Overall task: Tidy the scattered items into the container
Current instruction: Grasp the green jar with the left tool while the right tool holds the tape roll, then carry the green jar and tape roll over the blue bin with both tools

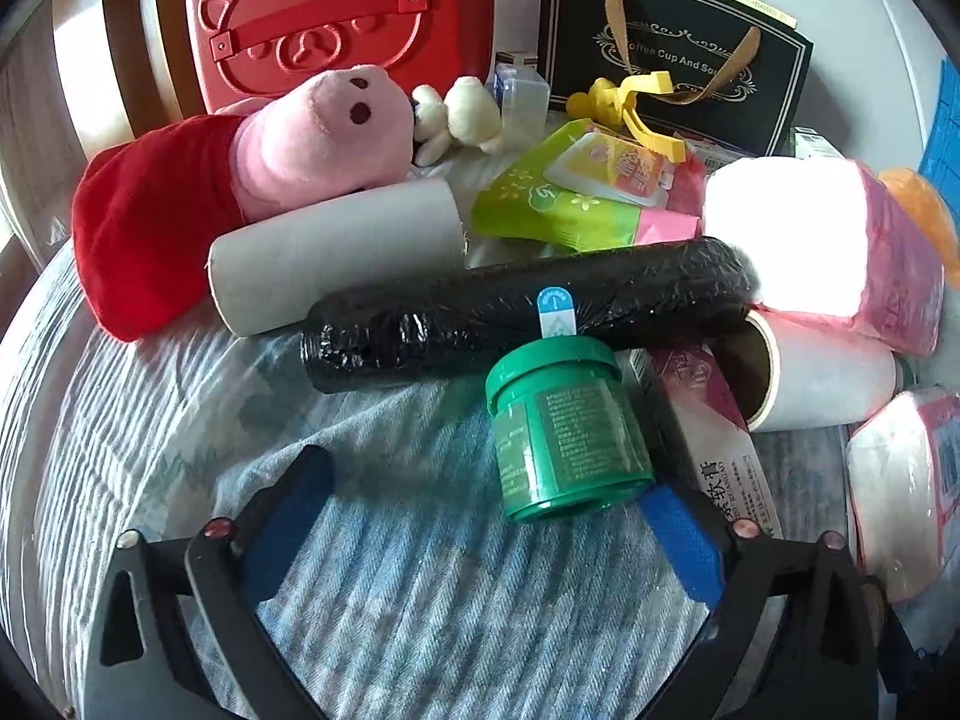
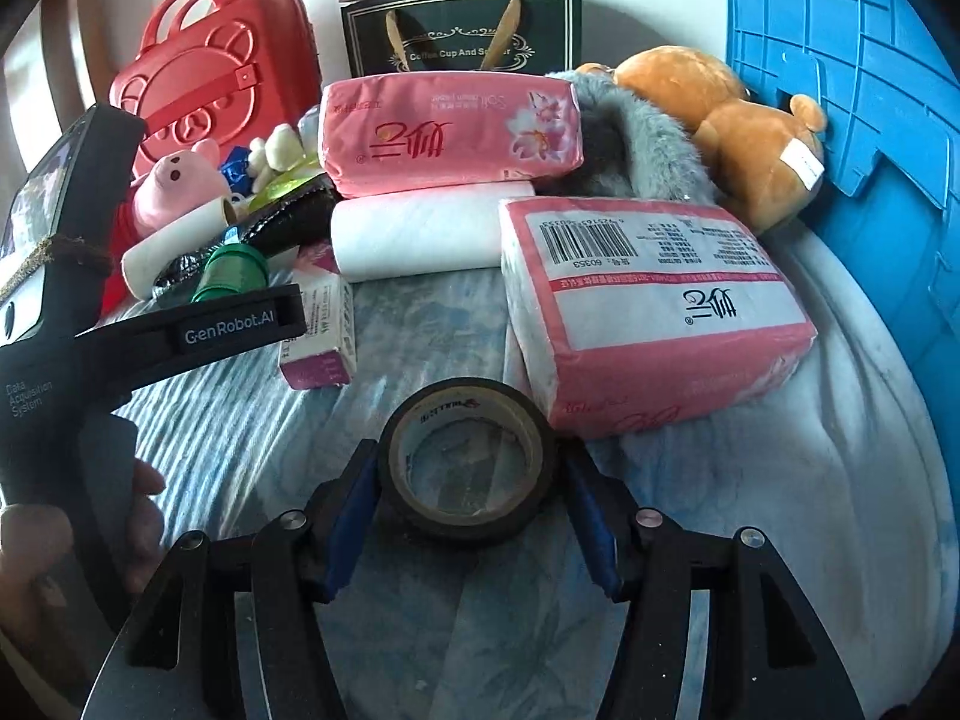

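My left gripper [image 1: 480,498] is open, its blue pads wide apart on the striped bedcover. A green jar [image 1: 564,432] lies on its side between the fingertips, nearer the right pad, against a black wrapped roll [image 1: 528,312]. My right gripper [image 2: 471,495] is shut on a black tape roll [image 2: 471,459], both blue pads against its sides, just above the bedcover. The blue container [image 2: 852,84] stands at the right edge of the right wrist view. The left gripper's body [image 2: 198,330] shows at the left in that view.
On the bed lie a pink pig plush [image 1: 252,168], a white paper roll [image 1: 336,252], pink tissue packs [image 2: 648,306], a brown bear plush [image 2: 732,126], a green pouch [image 1: 558,204] and a small carton [image 2: 318,324]. A red case [image 1: 336,18] and a black gift bag [image 1: 678,54] stand behind.
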{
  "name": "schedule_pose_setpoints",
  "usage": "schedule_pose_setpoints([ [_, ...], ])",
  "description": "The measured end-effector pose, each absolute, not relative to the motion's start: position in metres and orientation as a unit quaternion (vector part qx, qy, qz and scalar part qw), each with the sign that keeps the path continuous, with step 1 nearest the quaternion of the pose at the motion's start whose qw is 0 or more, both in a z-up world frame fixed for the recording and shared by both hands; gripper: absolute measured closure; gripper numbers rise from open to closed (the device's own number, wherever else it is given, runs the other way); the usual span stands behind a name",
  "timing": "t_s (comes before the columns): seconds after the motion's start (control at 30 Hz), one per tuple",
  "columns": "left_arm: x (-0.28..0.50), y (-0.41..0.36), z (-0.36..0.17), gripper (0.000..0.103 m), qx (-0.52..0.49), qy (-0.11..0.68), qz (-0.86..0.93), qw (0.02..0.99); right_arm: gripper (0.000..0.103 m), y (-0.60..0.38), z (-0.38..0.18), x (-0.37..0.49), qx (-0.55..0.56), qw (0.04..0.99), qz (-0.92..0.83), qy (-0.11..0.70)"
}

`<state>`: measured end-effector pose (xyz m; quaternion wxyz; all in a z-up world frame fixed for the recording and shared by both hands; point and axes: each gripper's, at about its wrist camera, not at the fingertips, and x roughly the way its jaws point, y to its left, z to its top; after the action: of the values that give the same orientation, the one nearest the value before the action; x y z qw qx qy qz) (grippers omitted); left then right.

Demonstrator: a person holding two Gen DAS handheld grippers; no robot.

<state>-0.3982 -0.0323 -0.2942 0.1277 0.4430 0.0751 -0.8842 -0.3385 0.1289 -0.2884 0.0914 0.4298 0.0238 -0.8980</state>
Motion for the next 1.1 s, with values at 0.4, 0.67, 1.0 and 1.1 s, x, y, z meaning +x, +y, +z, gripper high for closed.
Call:
schedule_pose_setpoints([
  [0.4,-0.367,-0.005,-0.277,0.062,0.424,0.024,-0.903,0.072,0.045,0.135,-0.282,-0.327,0.429,0.098,-0.898,0.012],
  [0.67,-0.305,-0.021,-0.213,0.062,0.389,0.034,-0.918,0.062,0.046,0.124,-0.220,-0.287,0.371,0.114,-0.921,0.018],
  [1.0,-0.228,-0.028,-0.077,0.062,0.277,0.021,-0.960,0.038,0.046,0.110,-0.079,-0.216,0.235,0.098,-0.966,0.043],
  [1.1,-0.210,-0.021,-0.041,0.062,0.244,0.018,-0.969,0.022,0.046,0.118,-0.032,-0.193,0.190,0.082,-0.977,0.057],
])
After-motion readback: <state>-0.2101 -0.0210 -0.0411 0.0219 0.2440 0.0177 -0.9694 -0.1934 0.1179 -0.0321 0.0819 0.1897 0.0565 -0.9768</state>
